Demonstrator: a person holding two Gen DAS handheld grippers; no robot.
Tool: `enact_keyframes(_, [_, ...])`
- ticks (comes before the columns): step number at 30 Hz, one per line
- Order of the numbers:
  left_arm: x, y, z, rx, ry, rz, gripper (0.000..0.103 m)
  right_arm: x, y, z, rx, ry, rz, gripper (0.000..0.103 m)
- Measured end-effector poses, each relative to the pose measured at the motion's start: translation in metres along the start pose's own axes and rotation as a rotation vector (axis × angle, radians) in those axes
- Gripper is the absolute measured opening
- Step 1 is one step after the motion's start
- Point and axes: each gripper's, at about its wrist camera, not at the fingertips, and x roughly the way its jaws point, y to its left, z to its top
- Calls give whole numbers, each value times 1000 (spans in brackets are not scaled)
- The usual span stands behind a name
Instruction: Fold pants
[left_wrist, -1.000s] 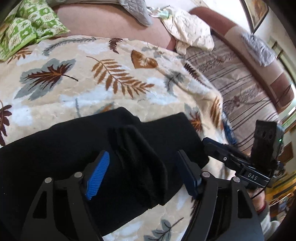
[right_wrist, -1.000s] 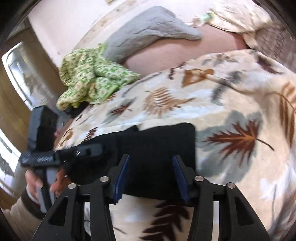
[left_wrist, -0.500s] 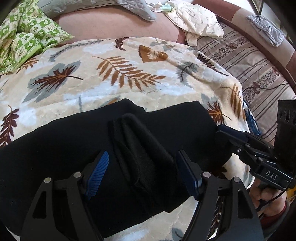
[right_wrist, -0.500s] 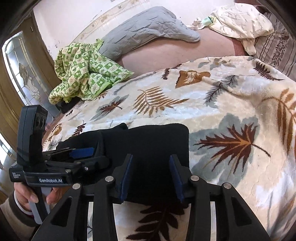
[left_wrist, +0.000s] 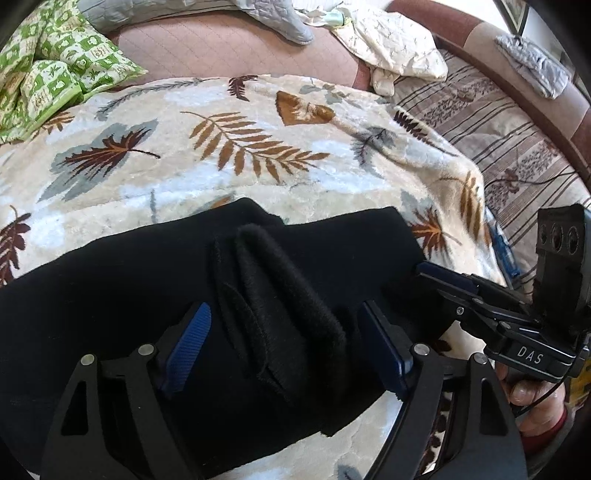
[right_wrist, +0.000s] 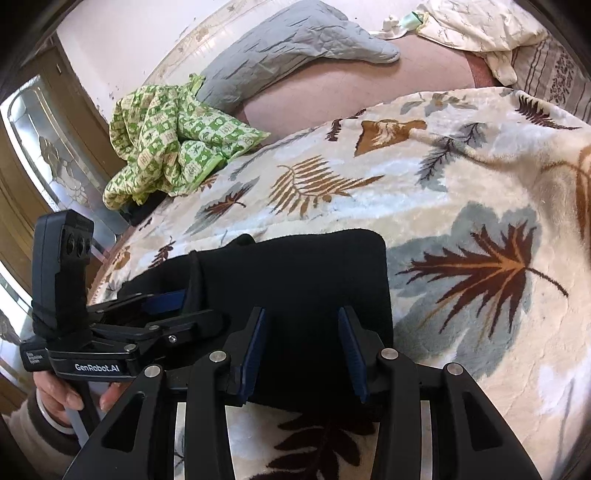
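While the pants (left_wrist: 110, 295) lay on the blanket (left_wrist: 258, 147), the left gripper (left_wrist: 284, 347) straddled a raised fold, released; the right gripper (right_wrist: 301, 354) hovered near, also released.

Pants (left_wrist: 129, 295) lie flat on blanket (left_wrist: 258, 155), directly ahead of both grippers. Left gripper (left_wrist: 284, 347) sits over pants, raised fold (left_wrist: 288, 306) between its 2 spread fingers. Right gripper (right_wrist: 301, 354) over pants' right end, fingers apart, pants edge just right of them. From left wrist view, right gripper (left_wrist: 443, 275) touches pants at right. Beyond pants: bare blanket. Crumpled quilt (right_wrist: 166, 144) far left, pillow (right_wrist: 295, 48) behind it, sheet (left_wrist: 391, 55) far right.
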Motion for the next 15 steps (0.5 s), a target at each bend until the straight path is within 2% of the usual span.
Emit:
enact_keyframes(1, [0, 0, 0, -2, -3, -14, 81, -2, -1, 0, 7, -5, 4, 41])
enact_keyframes(2, [-1, -1, 1, -1, -6, -23, 69, -4, -1, 1, 17, -10, 10, 41])
enact_keyframes(3, [-2, -2, 1, 4, -6, -24, 50, -6, -2, 1, 30, -18, 17, 42])
enact_keyframes(6, [-1, -2, 2, 2, 7, -31, 24, -12, -6, 3, 47, -39, 12, 42])
enact_keyframes(9, [-7, 0, 5, -29, -2, -40, 15, -19, -6, 4, 47, -63, -1, 44])
enact_keyframes(10, [-11, 1, 7, -36, -11, -49, 14, -20, -6, 4, 45, -69, -6, 47])
enact_keyframes(13, [-27, 2, 11, -43, -47, -70, 14, -27, -7, 5, 44, -99, -10, 48])
enact_keyframes(15, [-34, 2, 10, -43, -54, -58, 14, -30, -6, 7, 40, -117, -12, 48])
